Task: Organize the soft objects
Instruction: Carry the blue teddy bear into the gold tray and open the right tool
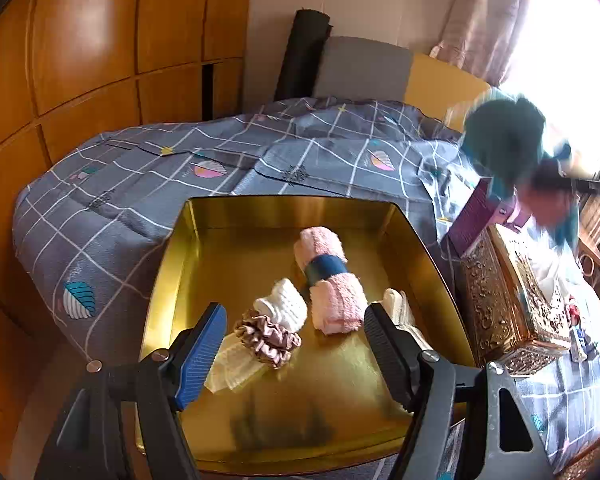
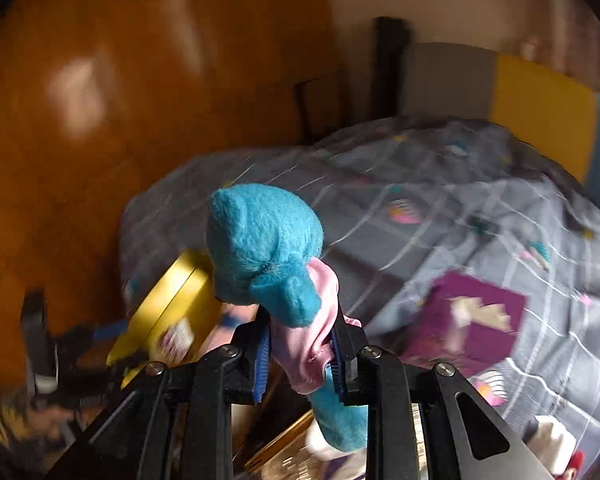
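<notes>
While our left gripper [image 1: 296, 336] is hovering with jaws apart over the gold tin [image 1: 416, 248] holding a rolled pink towel [image 1: 328, 280], white sock [image 1: 286, 304] and scrunchie [image 1: 266, 338], our right gripper [image 2: 300, 356] is clamping the blue plush toy [image 2: 260, 240] above the bed [image 2: 420, 208]

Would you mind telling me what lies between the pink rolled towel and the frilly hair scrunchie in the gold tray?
A small white knitted piece lies between the pink rolled towel and the scrunchie in the gold tray, seen in the left wrist view.
</notes>
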`<state>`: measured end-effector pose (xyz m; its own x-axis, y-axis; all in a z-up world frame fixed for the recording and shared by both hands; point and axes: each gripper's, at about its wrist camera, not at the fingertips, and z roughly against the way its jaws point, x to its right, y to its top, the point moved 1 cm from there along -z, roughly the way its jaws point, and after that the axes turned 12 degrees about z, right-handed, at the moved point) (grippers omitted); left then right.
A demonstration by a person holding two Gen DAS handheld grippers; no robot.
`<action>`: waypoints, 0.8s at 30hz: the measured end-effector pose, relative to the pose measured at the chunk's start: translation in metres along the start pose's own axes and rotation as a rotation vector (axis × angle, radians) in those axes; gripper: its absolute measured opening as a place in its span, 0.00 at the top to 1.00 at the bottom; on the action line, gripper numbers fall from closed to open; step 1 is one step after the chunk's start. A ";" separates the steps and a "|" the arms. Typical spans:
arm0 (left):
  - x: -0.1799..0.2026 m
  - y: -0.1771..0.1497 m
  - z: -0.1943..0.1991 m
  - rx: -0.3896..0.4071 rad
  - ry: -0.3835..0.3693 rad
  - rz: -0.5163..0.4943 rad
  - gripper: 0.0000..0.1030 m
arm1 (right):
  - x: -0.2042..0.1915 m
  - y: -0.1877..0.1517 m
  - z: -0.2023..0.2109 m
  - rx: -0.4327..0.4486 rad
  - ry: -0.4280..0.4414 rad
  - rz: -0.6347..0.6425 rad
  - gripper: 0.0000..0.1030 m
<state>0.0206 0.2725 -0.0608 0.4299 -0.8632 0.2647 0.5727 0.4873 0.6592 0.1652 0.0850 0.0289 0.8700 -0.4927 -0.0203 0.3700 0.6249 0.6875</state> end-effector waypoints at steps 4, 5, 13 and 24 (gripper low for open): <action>-0.011 0.005 0.005 0.025 0.027 0.043 0.30 | -0.054 -0.015 -0.031 -0.096 0.072 0.066 0.74; -0.015 0.006 0.006 0.033 0.038 0.057 0.30 | -0.064 -0.018 -0.040 -0.115 0.078 0.069 0.74; -0.029 0.009 0.015 0.061 0.071 0.088 0.30 | -0.102 -0.052 -0.107 -0.222 0.135 0.070 0.72; -0.012 0.003 0.024 0.081 0.065 0.022 0.30 | -0.107 -0.063 -0.108 -0.198 0.111 0.055 0.59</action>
<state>0.0010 0.2812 -0.0452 0.4874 -0.8409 0.2352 0.5056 0.4914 0.7092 0.0845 0.1636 -0.0905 0.9169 -0.3922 -0.0743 0.3686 0.7607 0.5343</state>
